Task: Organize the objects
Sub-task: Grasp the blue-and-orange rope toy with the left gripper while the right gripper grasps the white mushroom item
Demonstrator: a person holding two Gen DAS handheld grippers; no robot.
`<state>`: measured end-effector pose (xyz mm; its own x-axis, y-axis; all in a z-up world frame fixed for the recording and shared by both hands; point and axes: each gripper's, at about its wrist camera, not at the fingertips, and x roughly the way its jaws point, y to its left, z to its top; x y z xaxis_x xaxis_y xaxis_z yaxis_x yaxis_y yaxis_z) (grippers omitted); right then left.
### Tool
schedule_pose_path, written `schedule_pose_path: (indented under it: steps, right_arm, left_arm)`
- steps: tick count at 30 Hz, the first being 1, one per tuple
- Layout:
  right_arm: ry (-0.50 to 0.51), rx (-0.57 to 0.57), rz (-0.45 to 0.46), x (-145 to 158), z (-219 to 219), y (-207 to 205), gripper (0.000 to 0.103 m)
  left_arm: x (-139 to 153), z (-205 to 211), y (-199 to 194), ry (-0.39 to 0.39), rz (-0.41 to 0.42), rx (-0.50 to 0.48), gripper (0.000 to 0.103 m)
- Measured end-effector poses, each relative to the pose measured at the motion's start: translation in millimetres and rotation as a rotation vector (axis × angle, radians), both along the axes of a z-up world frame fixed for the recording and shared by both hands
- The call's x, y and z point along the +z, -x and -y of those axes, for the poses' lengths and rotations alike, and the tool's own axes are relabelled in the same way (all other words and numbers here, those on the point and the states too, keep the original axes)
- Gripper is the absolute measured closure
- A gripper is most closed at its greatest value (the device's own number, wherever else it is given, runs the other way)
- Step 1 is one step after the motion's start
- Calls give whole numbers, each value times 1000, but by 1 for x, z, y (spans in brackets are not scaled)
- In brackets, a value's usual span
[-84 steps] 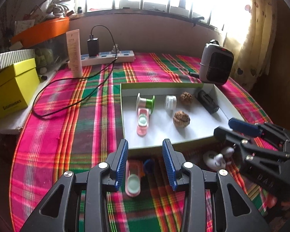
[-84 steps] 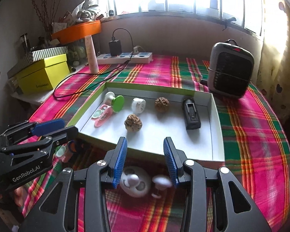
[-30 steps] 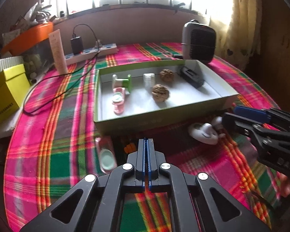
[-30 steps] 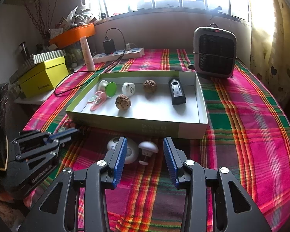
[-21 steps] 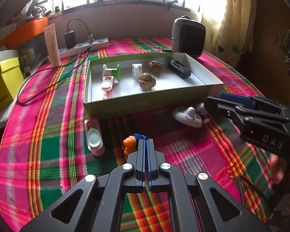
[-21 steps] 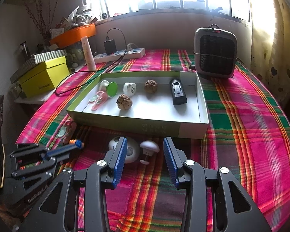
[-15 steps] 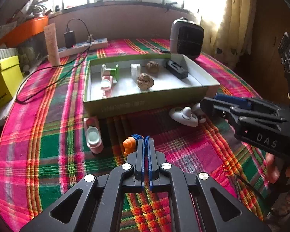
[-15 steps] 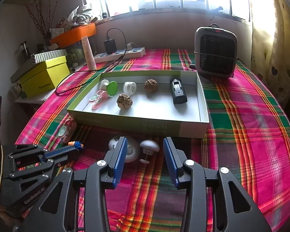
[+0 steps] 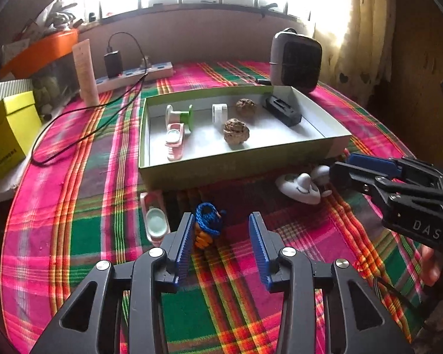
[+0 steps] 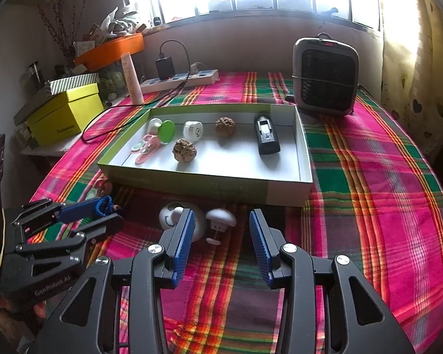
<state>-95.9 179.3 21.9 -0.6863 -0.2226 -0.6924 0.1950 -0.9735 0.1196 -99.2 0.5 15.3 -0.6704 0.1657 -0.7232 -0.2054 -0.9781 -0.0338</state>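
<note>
At the lower middle of the left wrist view, the left gripper [image 9: 221, 236] is opening its jaws; a blue and orange cord toy [image 9: 206, 227] sits between them, against the left pad, on the plaid tablecloth [image 9: 73, 206]. Just left of it lies a pink clip [image 9: 155, 221]. Above, the green-rimmed tray [image 9: 192, 174] holds walnuts, a spool and a black case. In the right wrist view, the right gripper [image 10: 221, 242] stands moderately wide and empty over a white mushroom toy [image 10: 220, 221] beside a white round toy [image 10: 169, 215].
</note>
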Motion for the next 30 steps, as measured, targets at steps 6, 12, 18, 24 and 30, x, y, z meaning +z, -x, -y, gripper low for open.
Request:
schedule_pose_path:
  steps: [6, 12, 18, 24, 30]
  right_arm:
    - [-4, -3, 2, 0, 0, 0, 62]
    - [-6, -13, 17, -2, -3, 3, 62]
    - [-18, -9, 39, -6, -1, 6, 62]
    - [-29, -11, 53, -9, 0, 10, 63]
    - [-37, -10, 78, -13, 2, 20, 63]
  left_arm:
    - [-4, -3, 7, 22, 29, -1, 66]
    - [-6, -1, 9, 24, 42, 19, 67]
    - [-5, 4, 12, 17, 38, 57, 85]
    - [-4, 5, 11, 8, 38, 57, 85]
    - [-5, 5, 11, 4, 37, 50, 85]
